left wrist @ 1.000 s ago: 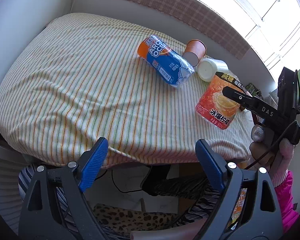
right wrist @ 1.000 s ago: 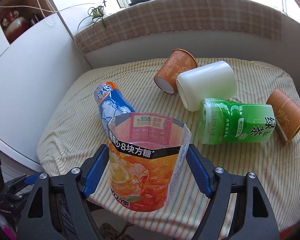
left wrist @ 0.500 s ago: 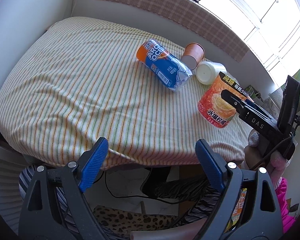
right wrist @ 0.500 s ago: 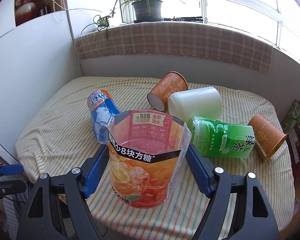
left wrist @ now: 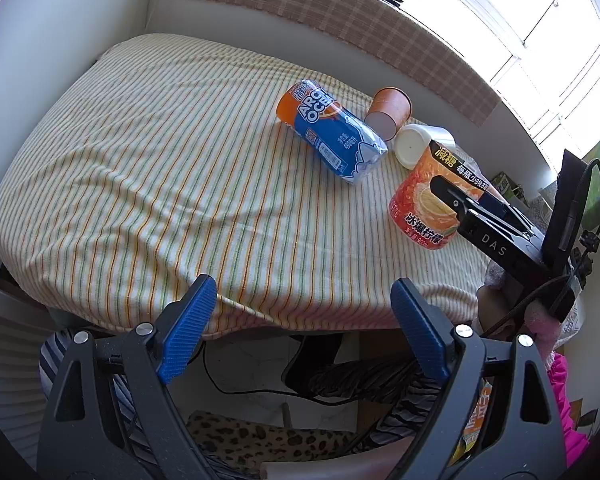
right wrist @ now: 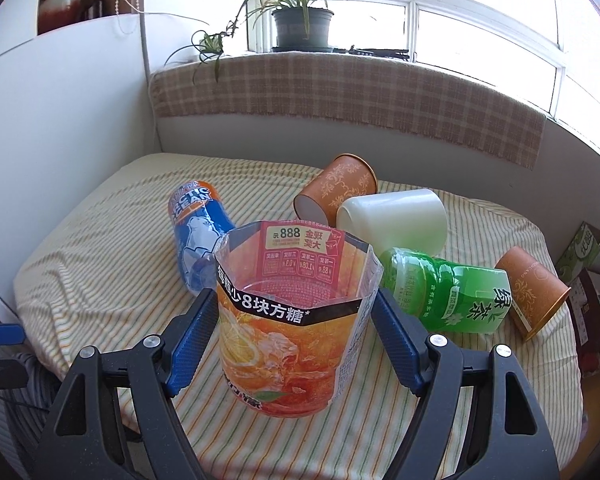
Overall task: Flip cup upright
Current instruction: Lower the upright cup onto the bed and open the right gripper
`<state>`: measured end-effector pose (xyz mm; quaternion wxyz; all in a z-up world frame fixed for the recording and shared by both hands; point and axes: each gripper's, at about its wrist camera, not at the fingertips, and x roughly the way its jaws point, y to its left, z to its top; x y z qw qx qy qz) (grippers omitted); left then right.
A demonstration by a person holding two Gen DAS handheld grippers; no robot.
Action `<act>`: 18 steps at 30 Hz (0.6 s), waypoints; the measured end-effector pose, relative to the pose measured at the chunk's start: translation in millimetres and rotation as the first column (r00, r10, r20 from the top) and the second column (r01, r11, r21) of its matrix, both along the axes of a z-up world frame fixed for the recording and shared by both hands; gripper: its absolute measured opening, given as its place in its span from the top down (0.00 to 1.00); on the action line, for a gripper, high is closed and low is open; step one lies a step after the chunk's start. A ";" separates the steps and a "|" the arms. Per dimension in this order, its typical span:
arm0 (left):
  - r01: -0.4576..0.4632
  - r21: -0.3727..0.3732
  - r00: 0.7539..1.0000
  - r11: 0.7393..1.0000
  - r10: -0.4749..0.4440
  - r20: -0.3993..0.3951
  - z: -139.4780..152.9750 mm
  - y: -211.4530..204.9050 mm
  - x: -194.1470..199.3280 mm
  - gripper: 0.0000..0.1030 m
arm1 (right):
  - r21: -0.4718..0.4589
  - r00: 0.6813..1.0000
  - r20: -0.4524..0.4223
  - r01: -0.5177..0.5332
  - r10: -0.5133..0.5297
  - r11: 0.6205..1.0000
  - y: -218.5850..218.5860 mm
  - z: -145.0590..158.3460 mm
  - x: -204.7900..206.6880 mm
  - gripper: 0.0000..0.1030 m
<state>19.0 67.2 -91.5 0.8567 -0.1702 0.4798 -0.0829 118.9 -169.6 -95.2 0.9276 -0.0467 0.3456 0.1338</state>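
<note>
While the orange cut-bottle cup (right wrist: 292, 320) stands with its open mouth up on the striped cloth (left wrist: 160, 168), near the front edge of the table, the right gripper (right wrist: 292, 336) grasps it, one blue pad on each side of its thin wall. The wall looks a little pushed in at the rim, so I judge the plastic is soft and easy to crush.

The step in hand seems to be the setting down. To do it well, the base should rest flat on the cloth before the jaws open; then open slowly and pull straight back, so no pad drags the rim and tips the cup again. The cloth has folds, so the cup may rock.

Just behind it lie a blue bottle cup (right wrist: 196, 236), a brown paper cup (right wrist: 336, 196), a white cup (right wrist: 392, 224), a green bottle cup (right wrist: 448, 292) and a second brown paper cup (right wrist: 532, 292), all on their sides.

The left gripper (left wrist: 304, 332) hovers in front of the table edge, spread wide and holding nothing.
</note>
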 end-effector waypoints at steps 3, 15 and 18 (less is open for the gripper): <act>-0.001 -0.002 1.000 1.000 0.001 -0.001 -0.2 -0.3 -0.5 0.11 | -0.011 1.000 0.009 0.004 -0.004 1.000 1.4 -1.4 0.0 0.25; 0.002 0.002 1.000 1.000 -0.002 0.009 0.5 -2.6 -1.1 0.11 | -0.056 1.000 0.030 -0.006 0.007 0.998 5.5 -8.9 -9.9 0.25; 0.008 0.003 1.000 1.000 -0.008 0.013 1.5 -4.5 -1.5 0.11 | -0.052 1.000 0.023 -0.008 0.009 0.999 4.3 -9.9 -13.3 0.25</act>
